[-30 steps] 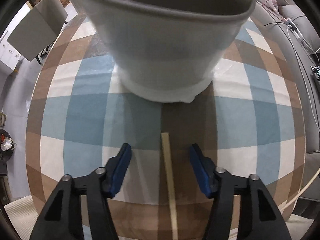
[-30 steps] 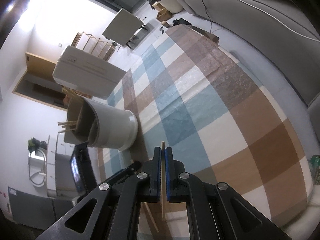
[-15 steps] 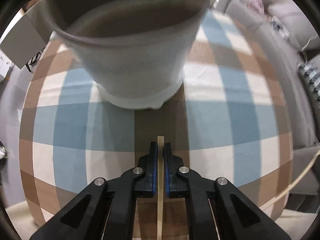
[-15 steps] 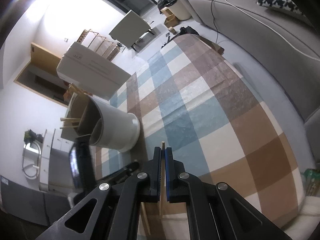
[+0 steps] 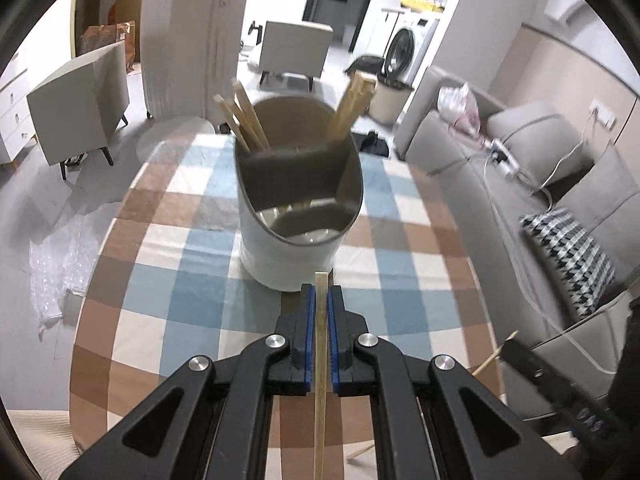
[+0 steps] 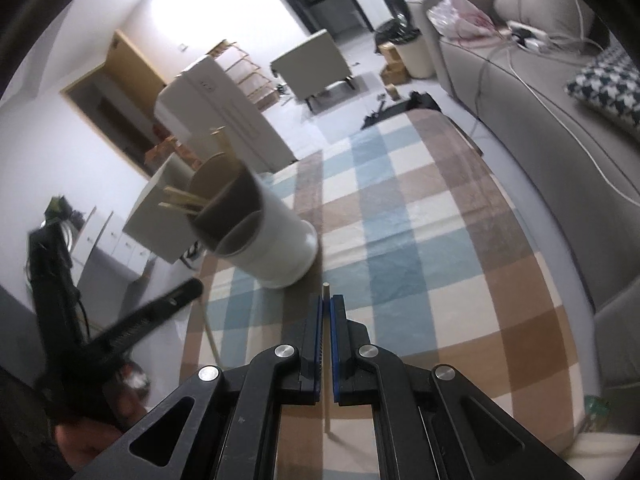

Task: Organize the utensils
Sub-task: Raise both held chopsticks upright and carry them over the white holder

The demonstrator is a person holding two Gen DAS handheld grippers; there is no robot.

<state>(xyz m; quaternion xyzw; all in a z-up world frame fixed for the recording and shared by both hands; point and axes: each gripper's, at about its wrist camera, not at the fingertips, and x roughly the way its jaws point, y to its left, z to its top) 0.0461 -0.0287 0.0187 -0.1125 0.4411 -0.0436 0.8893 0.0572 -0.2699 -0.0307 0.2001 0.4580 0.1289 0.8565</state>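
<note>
A white utensil holder (image 5: 292, 216) with dark dividers stands on the checked tablecloth (image 5: 168, 308), with several wooden chopsticks (image 5: 244, 118) poking out of its far compartments. My left gripper (image 5: 321, 296) is shut on a wooden chopstick (image 5: 321, 360), raised just in front of the holder. In the right wrist view the holder (image 6: 264, 236) stands left of centre. My right gripper (image 6: 326, 304) is shut on another thin chopstick (image 6: 326, 290) whose tip shows above the pads. The left gripper (image 6: 160, 312) and its chopstick (image 6: 210, 332) appear at lower left there.
The round table's edge (image 5: 86, 292) curves on the left, with bubble wrap (image 5: 52, 260) on the floor beyond. A grey sofa (image 5: 540, 184) with a patterned cushion (image 5: 568, 260) runs along the right. A white board (image 5: 192, 44) and chairs (image 5: 80, 96) stand behind the holder.
My left gripper closed on the chopstick lying on the cloth, then lifted it and tilted up, so the holder's inside shows. My right gripper rose and rolled, keeping its chopstick.
</note>
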